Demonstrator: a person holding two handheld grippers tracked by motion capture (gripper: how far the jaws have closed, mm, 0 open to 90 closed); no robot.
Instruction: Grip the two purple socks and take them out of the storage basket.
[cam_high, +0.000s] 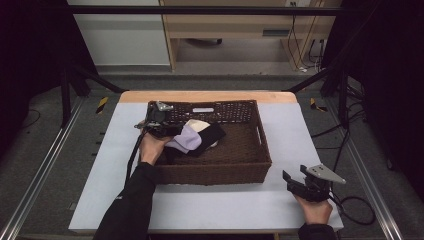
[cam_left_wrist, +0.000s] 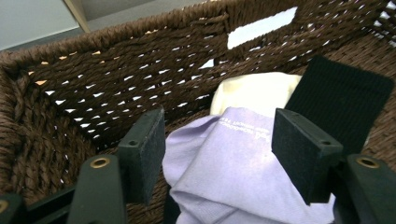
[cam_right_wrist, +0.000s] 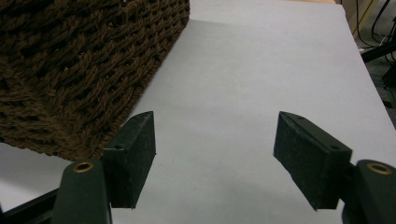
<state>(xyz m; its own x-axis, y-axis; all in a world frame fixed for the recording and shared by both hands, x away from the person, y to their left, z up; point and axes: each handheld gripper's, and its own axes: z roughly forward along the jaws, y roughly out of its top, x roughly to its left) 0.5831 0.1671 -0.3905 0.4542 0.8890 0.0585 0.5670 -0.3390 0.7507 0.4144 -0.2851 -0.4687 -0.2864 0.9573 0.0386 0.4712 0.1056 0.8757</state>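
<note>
Table (cam_high: 210, 205) bare at front; both grippers' fingers wide, left (cam_left_wrist: 219, 154) over lilac cloth (cam_left_wrist: 224, 172) (basket (cam_high: 215, 175) corner).

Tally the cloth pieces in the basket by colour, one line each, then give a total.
Lilac cloth: 1
Cream cloth: 1
Black cloth: 1
Total: 3, all lying together in the wicker basket, as far as the pile shows.

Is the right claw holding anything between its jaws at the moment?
No, the right claw stands open over the bare table, with nothing between its jaws.
</note>
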